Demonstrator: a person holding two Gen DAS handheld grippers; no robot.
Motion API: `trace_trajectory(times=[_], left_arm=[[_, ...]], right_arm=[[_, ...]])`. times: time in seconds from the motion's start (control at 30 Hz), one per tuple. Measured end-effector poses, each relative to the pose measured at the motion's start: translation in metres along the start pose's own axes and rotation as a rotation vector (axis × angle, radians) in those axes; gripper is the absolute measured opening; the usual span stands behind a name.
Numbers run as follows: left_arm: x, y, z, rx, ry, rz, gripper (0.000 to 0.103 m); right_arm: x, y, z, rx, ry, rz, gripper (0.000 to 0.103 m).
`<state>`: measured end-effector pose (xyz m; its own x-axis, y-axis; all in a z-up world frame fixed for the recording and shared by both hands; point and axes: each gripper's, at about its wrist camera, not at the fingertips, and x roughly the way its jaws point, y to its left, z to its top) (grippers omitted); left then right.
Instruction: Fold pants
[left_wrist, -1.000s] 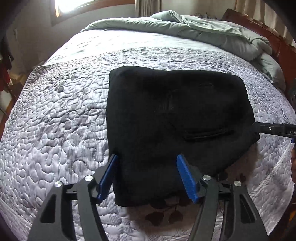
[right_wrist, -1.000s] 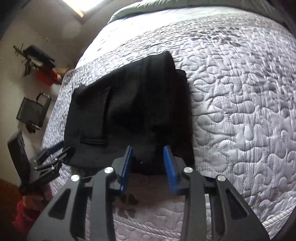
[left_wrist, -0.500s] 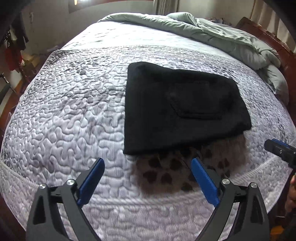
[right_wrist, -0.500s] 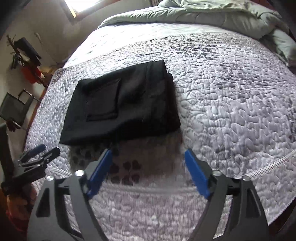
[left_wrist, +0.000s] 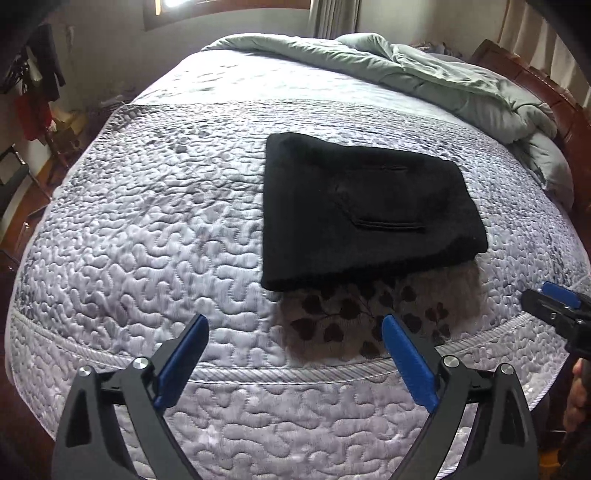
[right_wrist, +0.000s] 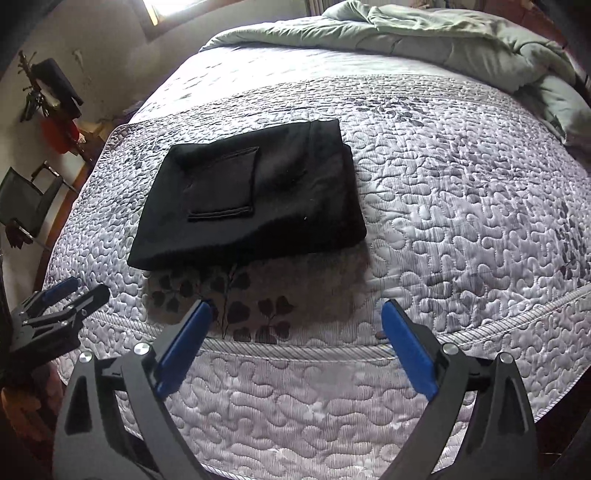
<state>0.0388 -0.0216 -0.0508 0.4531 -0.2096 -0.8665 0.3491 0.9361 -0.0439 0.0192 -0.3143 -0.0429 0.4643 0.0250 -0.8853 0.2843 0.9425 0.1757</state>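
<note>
We hold the left gripper (left_wrist: 295, 332) with its blue-padded fingers (left_wrist: 183, 356) spread wide and nothing between them, positioned over the near edge of the bed, apart from the garment. We hold the right gripper (right_wrist: 297, 321) in the same condition: fingers (right_wrist: 406, 350) fully parted, grasping nothing, clear of the fabric. The black pants (left_wrist: 364, 212) lie folded into a compact rectangular stack on the quilted grey bedspread (left_wrist: 147, 229), toward the near side of the bed, with a back pocket (right_wrist: 221, 188) facing up on the top layer. In the right wrist view the pants (right_wrist: 251, 195) sit ahead and slightly left of the gripper; in the left wrist view they sit ahead and to the right. A brown leaf-print patch (left_wrist: 354, 317) of the bedspread shows just in front of the stack's near edge. A rumpled grey-green comforter (left_wrist: 424, 81) is bunched at the far end of the bed against the wooden headboard (left_wrist: 546, 96). A window (left_wrist: 177, 7) is visible in the far wall.
</note>
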Motion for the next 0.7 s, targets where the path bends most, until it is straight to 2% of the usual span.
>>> trace_trajectory(times=[0.7], left_arm=[[0.001, 0.011, -0.002, 0.010, 0.005, 0.030, 0.095]], right_arm=[[0.015, 0.002, 0.003, -0.016, 0.029, -0.007, 0.093]])
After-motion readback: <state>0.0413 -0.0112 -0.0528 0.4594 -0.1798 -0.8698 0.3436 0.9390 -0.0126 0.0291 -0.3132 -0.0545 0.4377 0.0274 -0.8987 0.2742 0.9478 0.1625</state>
